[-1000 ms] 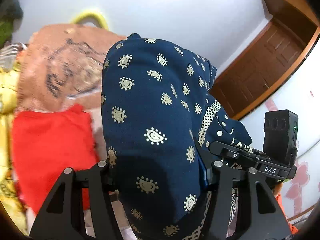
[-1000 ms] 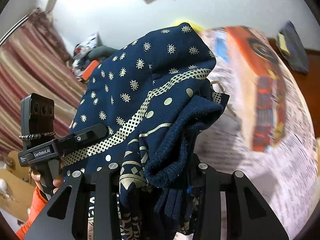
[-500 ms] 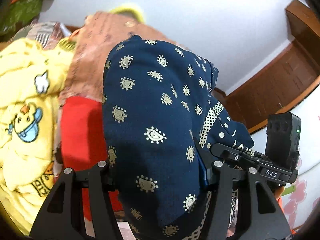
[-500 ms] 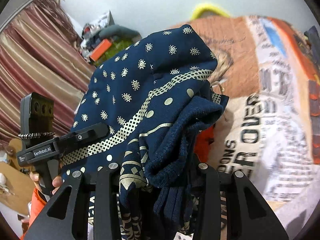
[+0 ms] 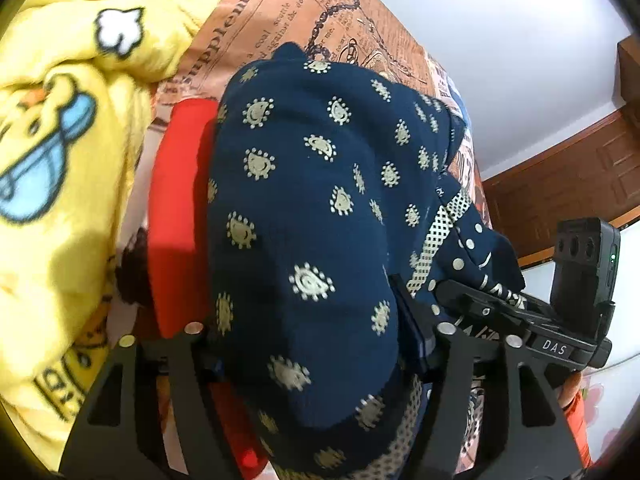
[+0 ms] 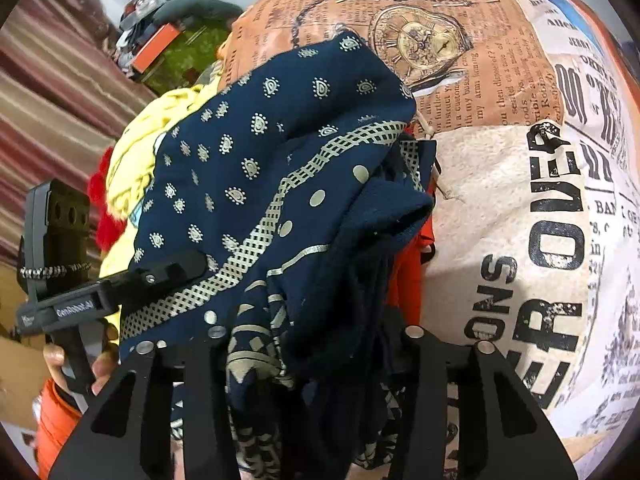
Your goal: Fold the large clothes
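Navy patterned garment (image 5: 304, 216) between both grippers' jaws; jaws opening.

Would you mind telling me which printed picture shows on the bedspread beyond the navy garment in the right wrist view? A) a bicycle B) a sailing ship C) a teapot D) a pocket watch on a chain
D: on the orange newsprint bedspread, just past the top edge of the navy patterned garment, there is a gold pocket watch with a chain running off to its left.
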The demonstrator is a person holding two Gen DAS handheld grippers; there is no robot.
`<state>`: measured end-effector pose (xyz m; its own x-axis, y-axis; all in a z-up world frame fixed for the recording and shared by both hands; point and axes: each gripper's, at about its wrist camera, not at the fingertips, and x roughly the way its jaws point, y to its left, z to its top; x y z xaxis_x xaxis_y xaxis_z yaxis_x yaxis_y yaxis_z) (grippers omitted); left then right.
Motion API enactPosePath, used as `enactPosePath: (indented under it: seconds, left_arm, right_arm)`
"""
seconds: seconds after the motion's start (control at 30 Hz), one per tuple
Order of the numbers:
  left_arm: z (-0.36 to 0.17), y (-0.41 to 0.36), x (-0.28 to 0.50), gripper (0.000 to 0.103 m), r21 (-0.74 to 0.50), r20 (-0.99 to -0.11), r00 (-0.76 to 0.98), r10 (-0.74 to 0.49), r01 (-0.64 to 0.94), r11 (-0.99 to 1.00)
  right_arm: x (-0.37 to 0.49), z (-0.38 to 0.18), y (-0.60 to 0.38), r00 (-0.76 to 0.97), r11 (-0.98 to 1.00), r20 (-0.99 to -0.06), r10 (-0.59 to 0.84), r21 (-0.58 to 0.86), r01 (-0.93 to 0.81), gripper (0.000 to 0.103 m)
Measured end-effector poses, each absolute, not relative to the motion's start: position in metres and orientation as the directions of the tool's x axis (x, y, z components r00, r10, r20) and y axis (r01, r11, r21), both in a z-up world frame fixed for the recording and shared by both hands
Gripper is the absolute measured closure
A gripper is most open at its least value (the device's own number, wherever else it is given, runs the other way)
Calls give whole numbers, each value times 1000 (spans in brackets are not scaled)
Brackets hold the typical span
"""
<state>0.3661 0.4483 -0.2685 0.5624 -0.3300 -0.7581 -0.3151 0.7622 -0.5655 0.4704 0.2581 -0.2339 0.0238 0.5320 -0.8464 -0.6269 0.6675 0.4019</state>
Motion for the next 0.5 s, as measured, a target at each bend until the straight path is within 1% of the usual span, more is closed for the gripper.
enactPosePath:
  seconds: [0.03,0.17,0.3,0.33,0.37,0.4,0.5]
  left_arm:
    - [-268,449,365,36,-554,-764,564,-314,-324,767]
    - [-251,434,344,32,-478,-794,546,-265,-293,828]
    - [-242,420,320,26,-420,-816,535,-217,-293,859]
    - [-243,420,314,24,-407,-820,535,-204,-293,865]
    - [-242,416,304,23,-391,-821,539,-187,-292,873]
    - [-242,413,294,21,-378,-822,543,-171,-297,877]
    - [-248,411,274,20,-384,-820,551,-156,-327,863]
  right_arm:
    - [471,-233,257,25,668,-849,528,397,-629,59]
    - [462,-230,245,60,682,-861,506,356,-638,57]
    - [456,-225,227,93,689,-864,495,325,-648,53]
    - [450,-223,226,97,691,-866,490,319,-649,49]
    - [449,-222,221,96,692,-868,488,317,-649,48]
    - [446,-223,214,97,692,-870,483,311,-651,48]
    - [439,-226,200,114,699,-877,467,287,-654,47]
